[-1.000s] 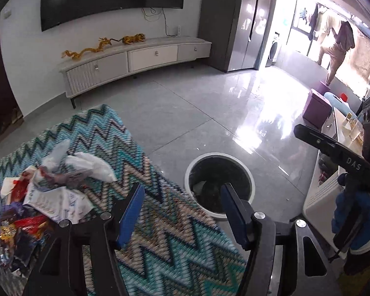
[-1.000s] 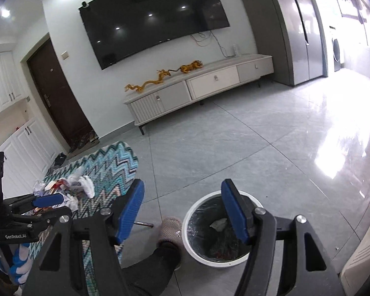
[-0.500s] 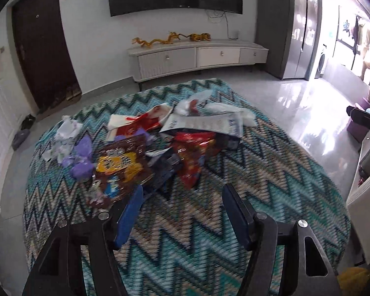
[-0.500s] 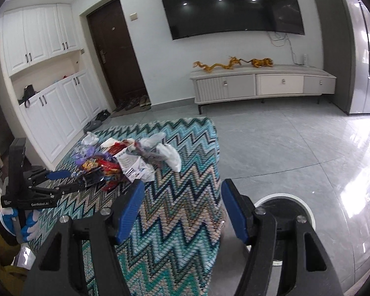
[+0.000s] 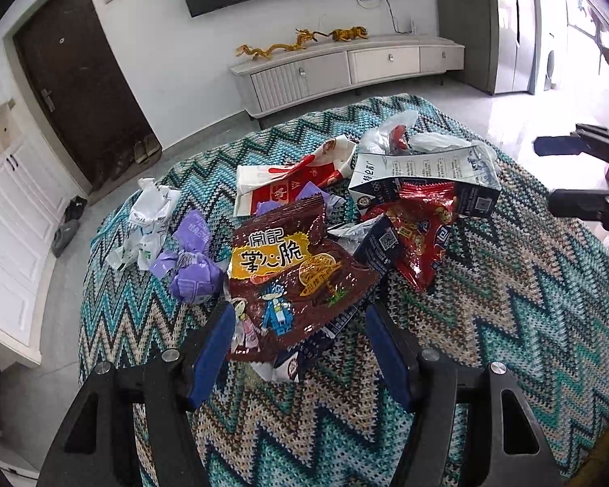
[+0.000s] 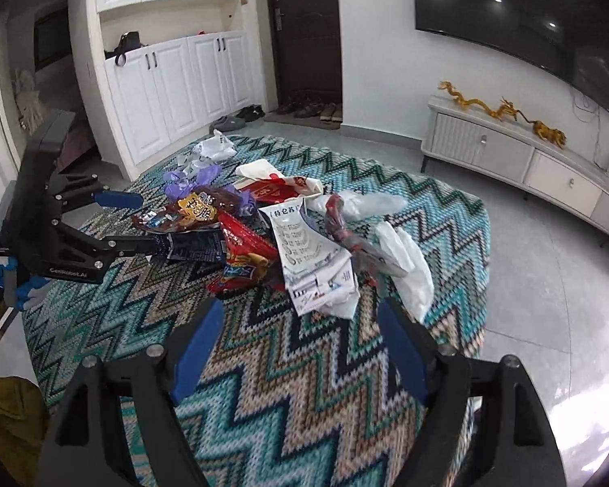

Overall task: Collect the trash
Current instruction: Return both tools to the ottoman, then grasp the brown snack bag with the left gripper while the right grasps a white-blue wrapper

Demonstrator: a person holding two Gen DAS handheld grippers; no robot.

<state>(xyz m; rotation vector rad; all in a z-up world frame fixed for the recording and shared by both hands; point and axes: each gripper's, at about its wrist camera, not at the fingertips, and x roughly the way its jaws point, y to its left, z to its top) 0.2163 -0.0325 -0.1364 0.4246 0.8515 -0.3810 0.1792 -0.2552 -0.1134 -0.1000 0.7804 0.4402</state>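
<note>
A heap of trash lies on the zigzag-cloth table [image 5: 507, 324]: a brown snack bag [image 5: 292, 280], a red snack bag [image 5: 418, 235], a white milk carton [image 5: 422, 170], purple wrappers [image 5: 195, 276] and crumpled white paper [image 5: 150, 219]. My left gripper [image 5: 300, 324] is open low over the cloth, with the brown bag's near end between its fingers. In the right wrist view the left gripper [image 6: 148, 222] stands at the heap's left side. My right gripper [image 6: 300, 324] hovers just short of the milk carton [image 6: 312, 259]; its jaws are opening with only cloth between them.
A clear plastic bag [image 6: 402, 268] hangs near the table's right edge. Grey tiled floor [image 6: 548, 284] surrounds the table. A low TV cabinet [image 5: 345, 69] stands at the far wall, beside a dark door [image 5: 81, 81]. White cupboards [image 6: 174, 81] and shoes [image 6: 231, 121] are at the left.
Both views swung from the white bin on the floor to the table. The left gripper came in low over the brown bag. The right gripper's jaws stand wider.
</note>
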